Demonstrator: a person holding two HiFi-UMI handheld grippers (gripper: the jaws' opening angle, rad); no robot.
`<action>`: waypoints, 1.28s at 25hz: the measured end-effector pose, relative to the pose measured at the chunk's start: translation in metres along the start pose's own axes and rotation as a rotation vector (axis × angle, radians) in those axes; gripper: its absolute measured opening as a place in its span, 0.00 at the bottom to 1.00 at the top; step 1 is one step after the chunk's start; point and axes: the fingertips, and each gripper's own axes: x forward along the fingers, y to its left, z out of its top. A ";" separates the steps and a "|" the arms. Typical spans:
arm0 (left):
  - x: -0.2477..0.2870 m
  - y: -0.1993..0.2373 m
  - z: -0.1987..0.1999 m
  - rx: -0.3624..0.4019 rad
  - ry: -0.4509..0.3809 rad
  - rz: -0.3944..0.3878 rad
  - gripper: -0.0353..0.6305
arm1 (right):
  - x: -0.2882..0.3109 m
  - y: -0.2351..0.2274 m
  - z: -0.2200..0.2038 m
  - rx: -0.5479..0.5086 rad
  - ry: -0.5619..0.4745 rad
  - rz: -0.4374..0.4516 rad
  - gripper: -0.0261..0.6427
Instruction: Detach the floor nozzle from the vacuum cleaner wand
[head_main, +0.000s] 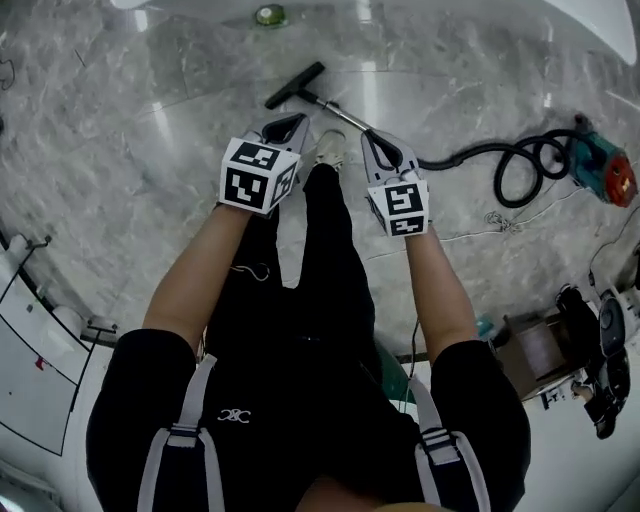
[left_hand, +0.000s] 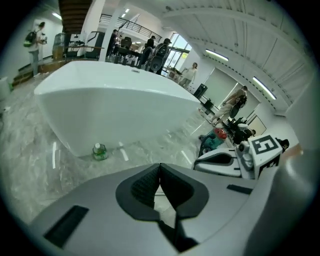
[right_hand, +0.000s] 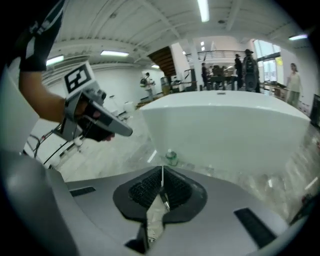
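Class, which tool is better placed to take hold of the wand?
Probably right: the right tool lines up over the wand; the left tool hangs beside it, nearer the floor nozzle.

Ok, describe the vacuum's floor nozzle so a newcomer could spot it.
Find the teal and red vacuum cleaner on the marble floor and follow its coiled black hose to the silver wand. The floor nozzle is the short black bar set crosswise at the wand's far end, unlike the round hose.
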 end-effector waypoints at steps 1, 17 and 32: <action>0.019 0.012 -0.011 -0.008 0.000 0.009 0.07 | 0.027 -0.002 -0.027 -0.041 0.042 0.043 0.06; 0.177 0.143 -0.214 -0.317 0.066 0.068 0.07 | 0.321 -0.057 -0.391 -0.307 0.648 0.094 0.22; 0.183 0.145 -0.243 -0.405 0.006 0.022 0.07 | 0.385 -0.056 -0.468 -0.475 0.672 0.133 0.25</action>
